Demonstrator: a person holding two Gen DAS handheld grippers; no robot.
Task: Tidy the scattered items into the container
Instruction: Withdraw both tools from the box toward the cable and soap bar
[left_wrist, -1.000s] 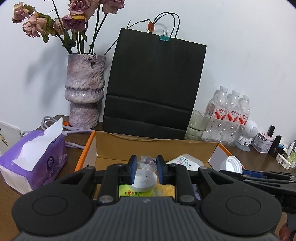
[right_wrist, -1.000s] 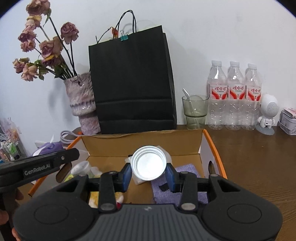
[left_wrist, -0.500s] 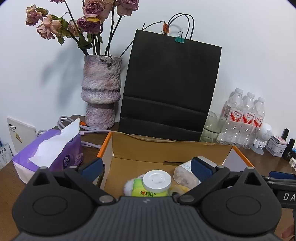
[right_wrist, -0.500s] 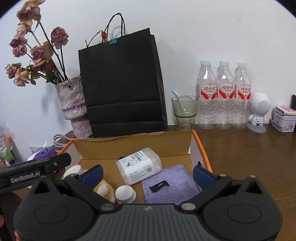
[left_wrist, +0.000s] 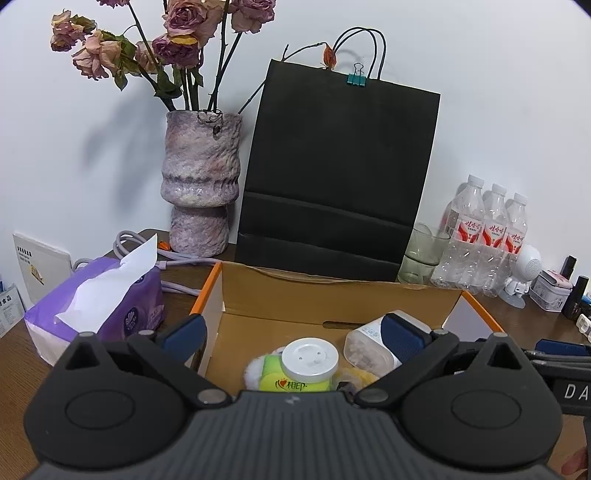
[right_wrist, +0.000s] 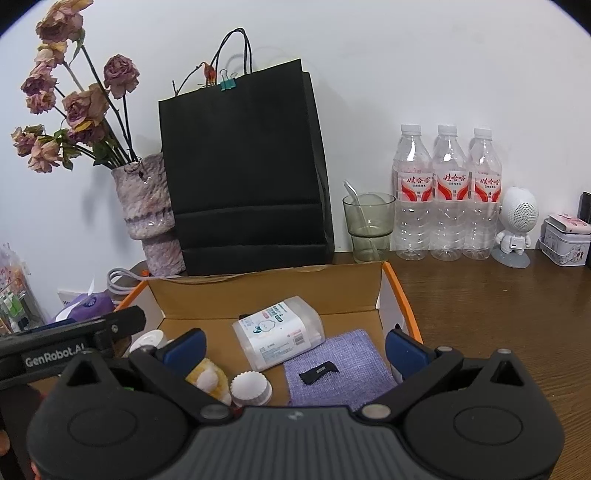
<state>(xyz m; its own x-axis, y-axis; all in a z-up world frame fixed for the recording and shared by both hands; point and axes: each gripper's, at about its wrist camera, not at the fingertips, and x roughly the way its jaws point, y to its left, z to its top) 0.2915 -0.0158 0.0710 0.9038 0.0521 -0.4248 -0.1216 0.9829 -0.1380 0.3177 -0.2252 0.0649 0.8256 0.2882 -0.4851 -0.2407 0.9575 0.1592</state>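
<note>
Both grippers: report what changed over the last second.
Left gripper opened and let go of the green jar; right gripper opened and dropped the white cap. Both items now lie in the box, and both grippers have drawn back. Box, cloth and swab pack stayed put.

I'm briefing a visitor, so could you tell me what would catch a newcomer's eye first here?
Probably the tall black paper bag against the wall, with the vase of dried roses to its left. In front sits the open cardboard box holding small items, both open tools above it.
</note>
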